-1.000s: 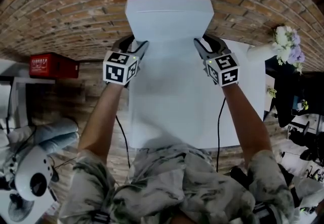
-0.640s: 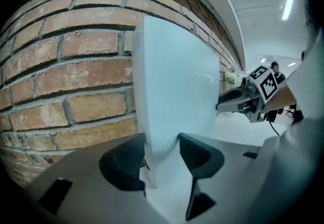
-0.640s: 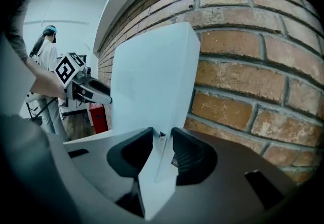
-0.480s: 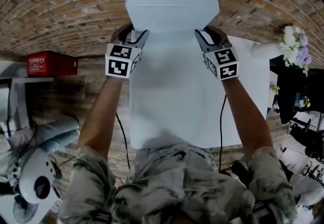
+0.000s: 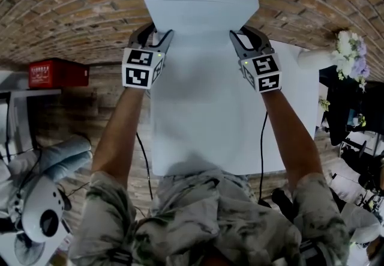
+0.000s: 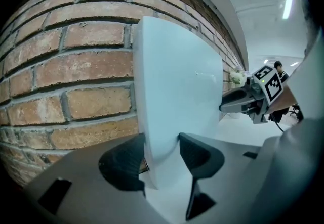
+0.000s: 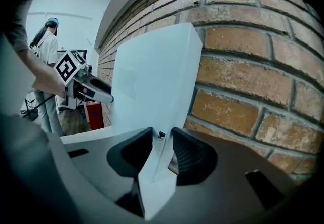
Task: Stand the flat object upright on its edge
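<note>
A large flat white panel point(image 5: 201, 6) stands on its lower edge at the far end of the white table point(image 5: 210, 139), its back close to the brick wall point(image 5: 72, 12). My left gripper point(image 5: 157, 39) is shut on the panel's left edge, and in the left gripper view point(image 6: 159, 154) both dark pads press on the panel point(image 6: 177, 91). At the opposite edge my right gripper point(image 5: 240, 39) is shut on it too. The right gripper view point(image 7: 162, 149) has the panel point(image 7: 152, 76) pinched between the pads, with brick right behind it.
A red box point(image 5: 54, 74) sits on the floor to the left. White flowers point(image 5: 345, 54) stand at the table's right side. A white device point(image 5: 36, 217) lies at lower left. A person point(image 7: 48, 61) stands far off in the right gripper view.
Both grippers have moved away from me toward the wall with the panel between them. The panel now shows taller and nearer the bricks.
</note>
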### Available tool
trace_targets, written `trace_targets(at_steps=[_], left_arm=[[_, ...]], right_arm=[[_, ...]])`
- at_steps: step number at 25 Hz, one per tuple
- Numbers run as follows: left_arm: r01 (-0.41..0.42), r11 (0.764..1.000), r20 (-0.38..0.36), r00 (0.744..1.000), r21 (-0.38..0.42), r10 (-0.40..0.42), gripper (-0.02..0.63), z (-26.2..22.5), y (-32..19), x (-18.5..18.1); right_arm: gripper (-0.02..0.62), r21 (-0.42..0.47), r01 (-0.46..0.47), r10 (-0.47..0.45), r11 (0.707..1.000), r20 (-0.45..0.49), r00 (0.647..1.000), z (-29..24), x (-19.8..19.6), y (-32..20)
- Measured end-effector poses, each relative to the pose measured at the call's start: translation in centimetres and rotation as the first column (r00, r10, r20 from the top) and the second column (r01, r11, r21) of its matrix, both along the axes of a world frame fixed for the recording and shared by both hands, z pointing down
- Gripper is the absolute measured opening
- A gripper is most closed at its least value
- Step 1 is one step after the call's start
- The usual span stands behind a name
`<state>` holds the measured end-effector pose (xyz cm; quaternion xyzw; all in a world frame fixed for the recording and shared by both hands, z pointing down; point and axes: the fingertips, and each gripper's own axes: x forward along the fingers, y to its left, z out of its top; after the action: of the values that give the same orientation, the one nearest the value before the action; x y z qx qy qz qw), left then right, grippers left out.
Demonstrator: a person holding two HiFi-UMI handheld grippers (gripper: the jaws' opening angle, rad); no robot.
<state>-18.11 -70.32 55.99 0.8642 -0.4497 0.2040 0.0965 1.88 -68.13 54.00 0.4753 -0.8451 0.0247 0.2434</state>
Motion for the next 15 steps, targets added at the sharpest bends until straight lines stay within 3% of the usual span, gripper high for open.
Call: trace_targets(at_steps=[15], left_arm=[[0.062,0.998,0.006,0.998,-0.033,-0.062,0.233,-0.1,1.1,-1.1]], right_arm=[[0.189,-0.045,-0.063,0.065,0.997,0.054,0.996,0.2,0.7,0.9]])
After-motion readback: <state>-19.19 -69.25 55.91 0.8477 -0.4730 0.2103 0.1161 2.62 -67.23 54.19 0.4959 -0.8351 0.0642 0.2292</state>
